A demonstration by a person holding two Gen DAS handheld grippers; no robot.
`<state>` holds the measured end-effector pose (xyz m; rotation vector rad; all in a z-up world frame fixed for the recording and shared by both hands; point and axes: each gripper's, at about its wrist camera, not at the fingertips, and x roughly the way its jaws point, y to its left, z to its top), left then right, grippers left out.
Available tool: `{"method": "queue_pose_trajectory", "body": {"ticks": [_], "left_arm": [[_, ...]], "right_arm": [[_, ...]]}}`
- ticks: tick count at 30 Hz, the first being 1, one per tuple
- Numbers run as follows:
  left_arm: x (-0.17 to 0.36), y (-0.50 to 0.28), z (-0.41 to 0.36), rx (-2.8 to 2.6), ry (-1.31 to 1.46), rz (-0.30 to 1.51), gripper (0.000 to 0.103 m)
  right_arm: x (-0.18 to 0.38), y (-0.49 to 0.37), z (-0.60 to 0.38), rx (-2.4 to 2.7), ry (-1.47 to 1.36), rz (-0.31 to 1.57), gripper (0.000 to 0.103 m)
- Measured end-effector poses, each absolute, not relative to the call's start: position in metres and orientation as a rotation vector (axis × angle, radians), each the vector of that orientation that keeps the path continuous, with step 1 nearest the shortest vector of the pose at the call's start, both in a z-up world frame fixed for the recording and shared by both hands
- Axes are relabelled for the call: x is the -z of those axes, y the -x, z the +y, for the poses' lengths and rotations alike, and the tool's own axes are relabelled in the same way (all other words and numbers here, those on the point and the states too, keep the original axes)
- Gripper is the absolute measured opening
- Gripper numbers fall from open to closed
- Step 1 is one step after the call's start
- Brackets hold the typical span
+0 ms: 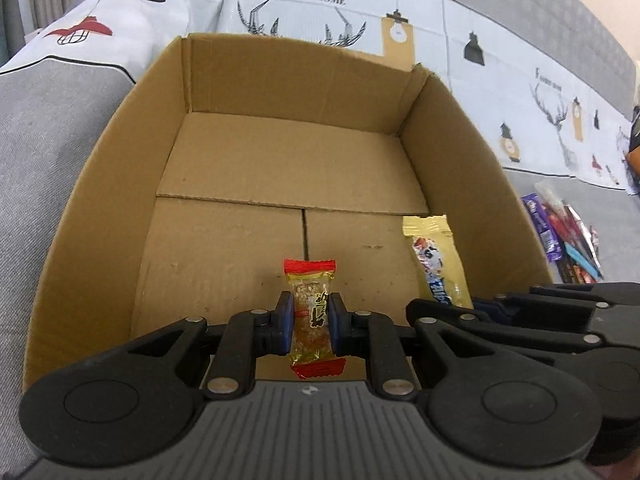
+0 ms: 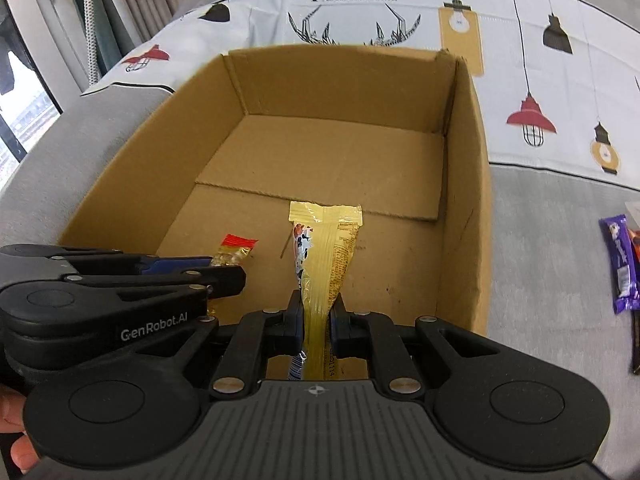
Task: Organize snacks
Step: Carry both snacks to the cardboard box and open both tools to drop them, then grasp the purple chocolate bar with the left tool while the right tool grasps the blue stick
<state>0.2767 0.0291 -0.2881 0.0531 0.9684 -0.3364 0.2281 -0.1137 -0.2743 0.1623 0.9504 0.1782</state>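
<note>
Over the cardboard box (image 1: 280,152), both snacks ready to drop.
I've got my left gripper (image 1: 310,326) clamped on the peanut candy (image 1: 312,312), right gripper (image 2: 316,326) clamped on the gold packet (image 2: 324,256); release too high and either could bounce out, I reckon.
</note>
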Motion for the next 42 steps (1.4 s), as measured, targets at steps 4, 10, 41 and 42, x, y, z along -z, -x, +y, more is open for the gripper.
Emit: {"method": "queue_pose_trajectory", "body": {"ticks": [4, 10, 41, 42], "left_arm": [[0.287, -0.278, 0.031, 0.320, -0.043, 0.972, 0.019], [0.275, -0.275, 0.036, 0.184, -0.053, 0.900, 0.090], [0.259, -0.175, -0.153, 0.534, -0.019, 0.701, 0.096], [0.262, -0.174, -0.159, 0.540, -0.031, 0.703, 0.096]], "right_arm": [[0.274, -0.228, -0.114, -0.194, -0.189, 0.942, 0.013], [0.268, -0.227, -0.134, -0.196, -0.305, 0.907, 0.025], [0.252, -0.068, -0.336, 0.070, -0.506, 0.644, 0.092], [0.258, -0.065, -0.344, 0.083, -0.509, 0.642, 0.092]]}}
